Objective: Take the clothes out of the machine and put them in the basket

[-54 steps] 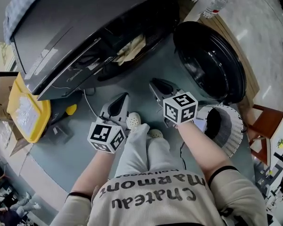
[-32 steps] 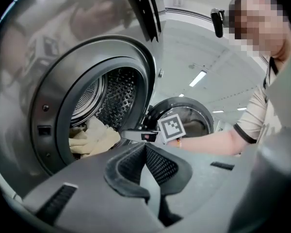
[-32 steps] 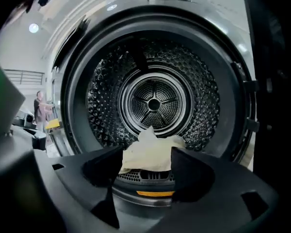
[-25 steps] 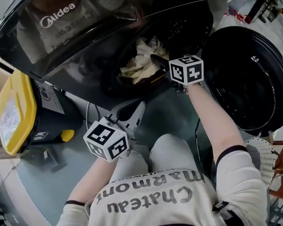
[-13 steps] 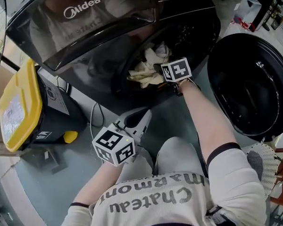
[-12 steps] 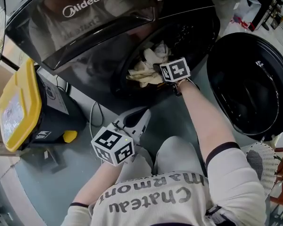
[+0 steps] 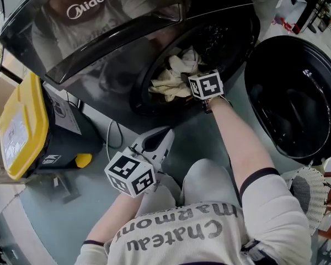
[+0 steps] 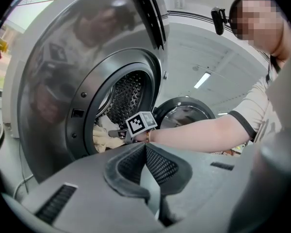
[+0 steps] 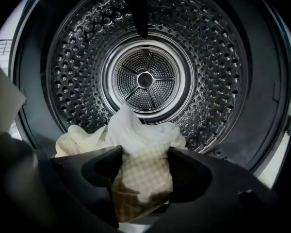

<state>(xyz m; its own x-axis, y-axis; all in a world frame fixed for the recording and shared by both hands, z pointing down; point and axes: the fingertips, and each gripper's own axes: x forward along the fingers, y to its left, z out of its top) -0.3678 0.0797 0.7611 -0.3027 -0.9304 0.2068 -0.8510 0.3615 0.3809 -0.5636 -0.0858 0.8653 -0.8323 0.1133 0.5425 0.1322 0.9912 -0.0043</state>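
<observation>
Clothes [image 9: 136, 140], a pale heap of white and checked cloth, are lying at the bottom of the machine's drum [image 9: 208, 57], directly in front of the right claw [image 9: 144, 155]. That claw is reaching through the opening and closing its jaws, with a checked fold sitting between them. The left claw [image 8: 145, 147] is hanging clenched, jaw tips meeting, outside the machine [image 7: 99, 48]. The white basket [image 7: 306, 195] is standing well behind the right claw, past the open door [image 7: 298, 104]; its contents cannot be made out.
</observation>
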